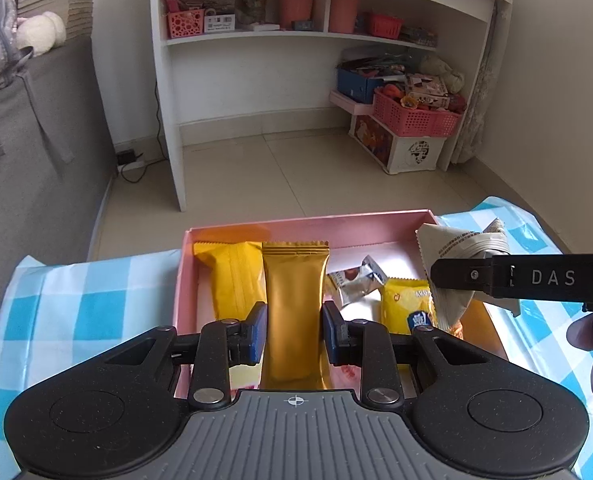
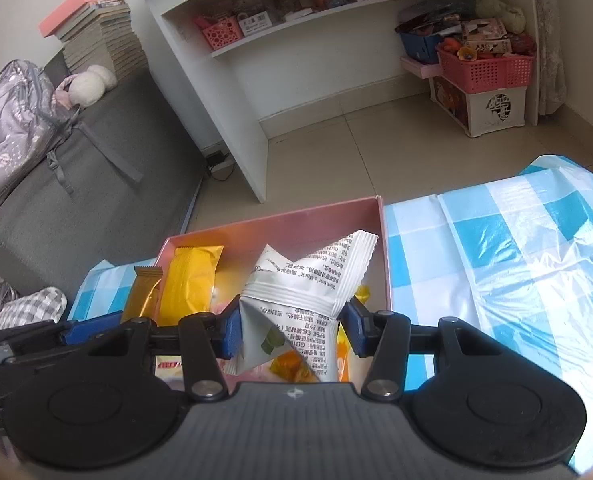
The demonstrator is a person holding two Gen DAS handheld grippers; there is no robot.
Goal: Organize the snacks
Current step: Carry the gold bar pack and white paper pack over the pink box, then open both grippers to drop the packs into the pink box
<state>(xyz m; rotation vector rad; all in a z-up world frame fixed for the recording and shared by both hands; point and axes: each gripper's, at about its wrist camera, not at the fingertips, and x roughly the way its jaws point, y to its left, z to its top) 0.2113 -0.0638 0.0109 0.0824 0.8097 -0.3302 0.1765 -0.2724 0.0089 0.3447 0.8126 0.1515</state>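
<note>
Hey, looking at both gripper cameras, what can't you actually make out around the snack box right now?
- Near wall of the pink box: hidden by gripper bodies, both views.
- Gold packet lower end: behind the left gripper.
- White packet print: too small to read.
- Snacks beneath it: covered, right wrist view, by the right gripper.

Both wrist views look down close, sharing the pink box (image 1: pixel 308 226).

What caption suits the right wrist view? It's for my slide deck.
Right claw grips a white printed snack packet over the pink box of snacks.
</note>
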